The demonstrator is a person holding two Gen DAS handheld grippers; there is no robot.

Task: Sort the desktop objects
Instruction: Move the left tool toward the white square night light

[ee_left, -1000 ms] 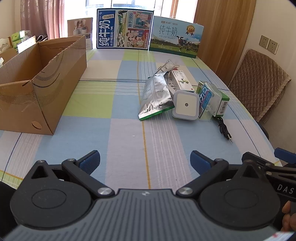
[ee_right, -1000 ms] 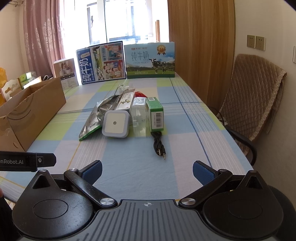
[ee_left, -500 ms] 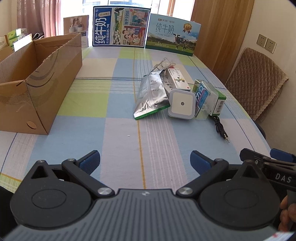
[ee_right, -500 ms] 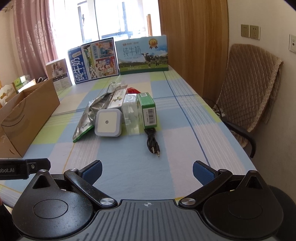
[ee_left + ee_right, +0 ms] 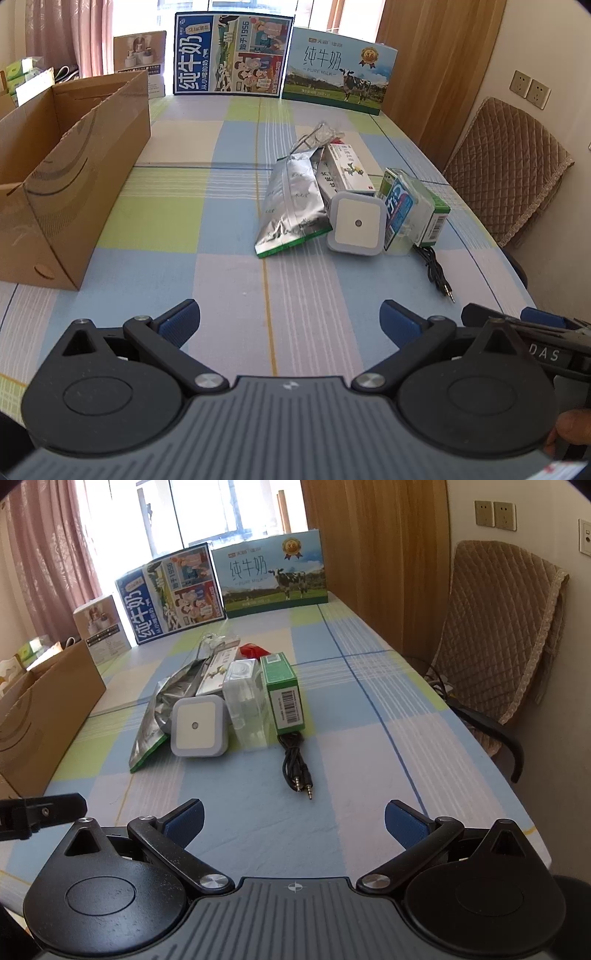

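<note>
On the left side of the checked tablecloth [image 5: 229, 280] stands an open cardboard box [image 5: 74, 177], its flaps up. The left gripper [image 5: 290, 319] hangs low over the near part of the table with its blue-padded fingers spread wide and nothing between them.

Right of the middle lies a small heap of objects. First is a silver foil pouch [image 5: 291, 203] with a green lower edge, lying flat. A white medicine carton [image 5: 347, 170] lies just beside it, partly on its upper edge. In front of the carton is a white square night light [image 5: 357, 223], touching the pouch. Next comes a clear plastic box [image 5: 245, 701], then a green carton with a barcode [image 5: 286, 694], the two side by side. A black audio cable [image 5: 295, 764] comes out from under the green carton, its two plugs pointing to the near edge.

The right gripper [image 5: 294, 821] is also wide open and empty, near the cable plugs but not touching them. Two milk cartons [image 5: 284, 62] stand at the far end, and a padded chair [image 5: 495, 635] is at the right.
</note>
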